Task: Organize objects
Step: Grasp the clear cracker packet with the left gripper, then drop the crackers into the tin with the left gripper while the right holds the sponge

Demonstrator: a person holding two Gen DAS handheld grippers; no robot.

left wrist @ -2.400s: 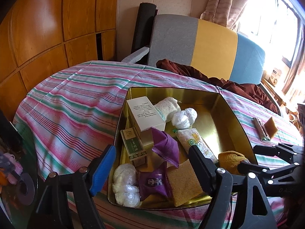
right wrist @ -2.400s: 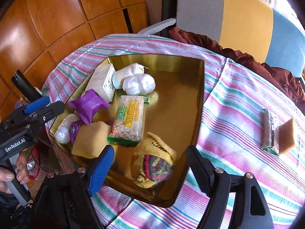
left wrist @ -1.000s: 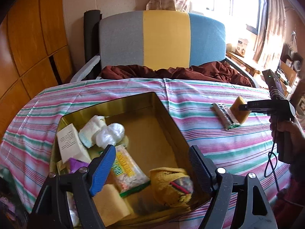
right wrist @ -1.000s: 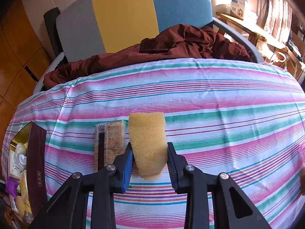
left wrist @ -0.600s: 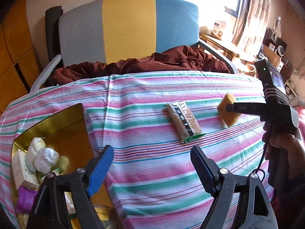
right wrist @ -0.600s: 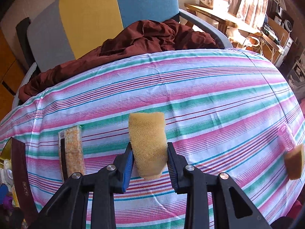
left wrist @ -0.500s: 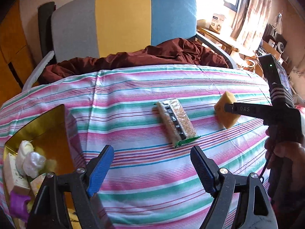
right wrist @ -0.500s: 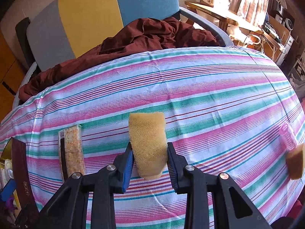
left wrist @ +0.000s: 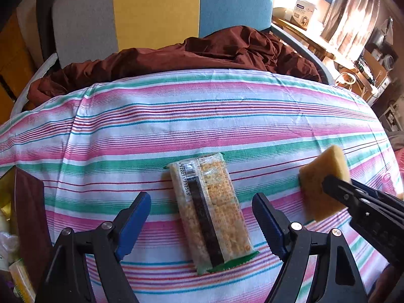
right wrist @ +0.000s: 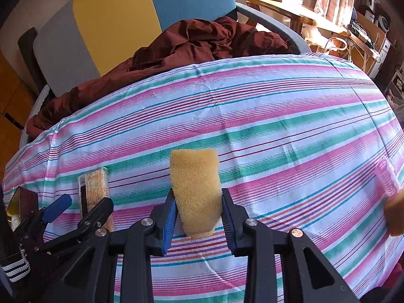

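Observation:
A wrapped cracker bar (left wrist: 210, 212) lies on the striped tablecloth (left wrist: 202, 116). My left gripper (left wrist: 202, 214) is open, its blue fingers either side of the bar, just above it. My right gripper (right wrist: 198, 210) is shut on a yellow sponge (right wrist: 195, 189) and holds it above the cloth. That sponge (left wrist: 323, 181) also shows at the right of the left wrist view. The bar (right wrist: 94, 189) and my left gripper (right wrist: 75, 208) show at the left of the right wrist view.
The gold tin's dark outer wall (left wrist: 30, 217) stands at the left edge, with packets inside. A pink hair roller (right wrist: 387, 176) lies at the right table edge. A chair (left wrist: 156, 12) with a brown cloth (left wrist: 189, 55) stands behind the table.
My left gripper has swung right, away from the tin, and closed in on the cracker bar. My right gripper closed on the sponge and lifted it slightly.

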